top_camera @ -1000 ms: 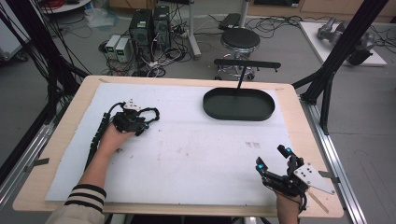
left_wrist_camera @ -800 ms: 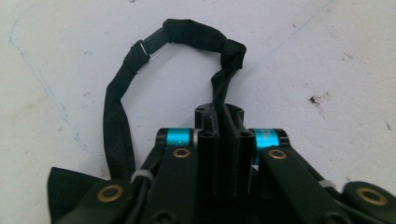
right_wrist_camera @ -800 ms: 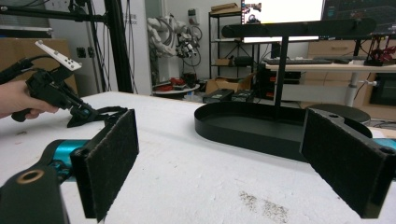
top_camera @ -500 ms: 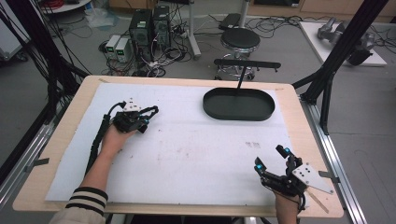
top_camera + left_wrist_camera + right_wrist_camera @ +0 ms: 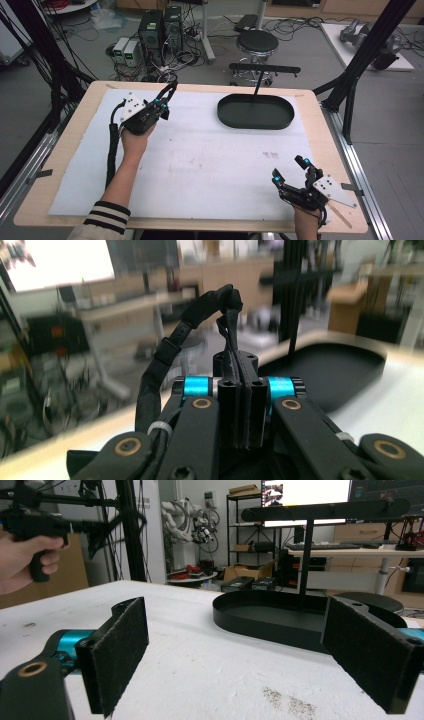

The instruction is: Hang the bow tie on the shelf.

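My left gripper (image 5: 166,105) is raised above the far left of the white mat, shut on a black strap (image 5: 171,90). In the left gripper view the jaws (image 5: 239,360) stand pressed together with the thin strap (image 5: 200,310) pinched between them; it rises and loops back down to the left. My right gripper (image 5: 287,167) rests near the table's front right edge, open. Its two black pads (image 5: 122,650) stand wide apart with nothing between them. The left hand with its gripper (image 5: 30,535) appears at the top left of the right gripper view.
A black oval tray (image 5: 227,112) sits at the far right of the mat, also seen as the tray (image 5: 260,615) and the tray (image 5: 330,370). A black T-shaped stand (image 5: 264,70) rises behind it. The white mat (image 5: 210,165) covers the wooden table.
My left gripper has risen off the mat and moved toward the far side, carrying the black strap up with it. The right gripper has stayed in place.
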